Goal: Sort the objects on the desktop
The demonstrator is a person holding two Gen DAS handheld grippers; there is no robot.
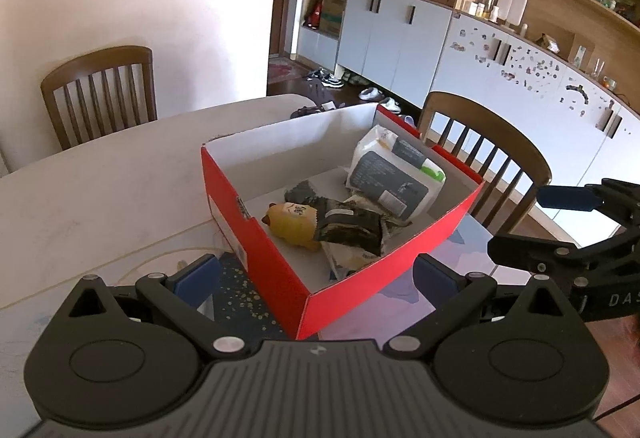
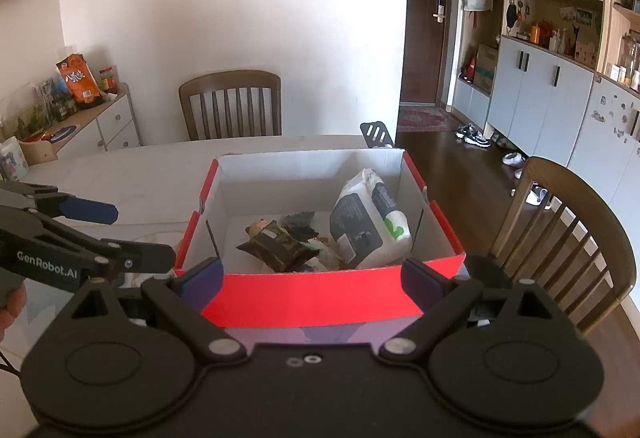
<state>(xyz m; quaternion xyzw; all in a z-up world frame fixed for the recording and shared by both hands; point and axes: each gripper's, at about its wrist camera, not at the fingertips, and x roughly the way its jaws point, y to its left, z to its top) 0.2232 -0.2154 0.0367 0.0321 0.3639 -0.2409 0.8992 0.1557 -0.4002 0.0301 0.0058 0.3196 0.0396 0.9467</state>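
Observation:
A red cardboard box (image 1: 280, 278) with a white inside stands on the table, also seen from the right wrist as the box (image 2: 320, 302). In it lie a grey-and-white wipes pack (image 1: 394, 174) (image 2: 368, 226), a yellow toy (image 1: 292, 224) and dark snack packets (image 1: 348, 224) (image 2: 280, 244). My left gripper (image 1: 316, 278) is open and empty, its fingers straddling the box's near corner. My right gripper (image 2: 312, 280) is open and empty at the box's near wall. Each gripper shows in the other's view: the right gripper (image 1: 532, 224) and the left gripper (image 2: 128, 234).
The box rests on a purple patterned mat (image 1: 400, 302) on a pale table (image 1: 100, 190). Wooden chairs stand at the far side (image 2: 230, 104) and at the right (image 2: 568, 238). A black slotted object (image 2: 376, 134) lies behind the box. A sideboard (image 2: 80, 122) holds snacks.

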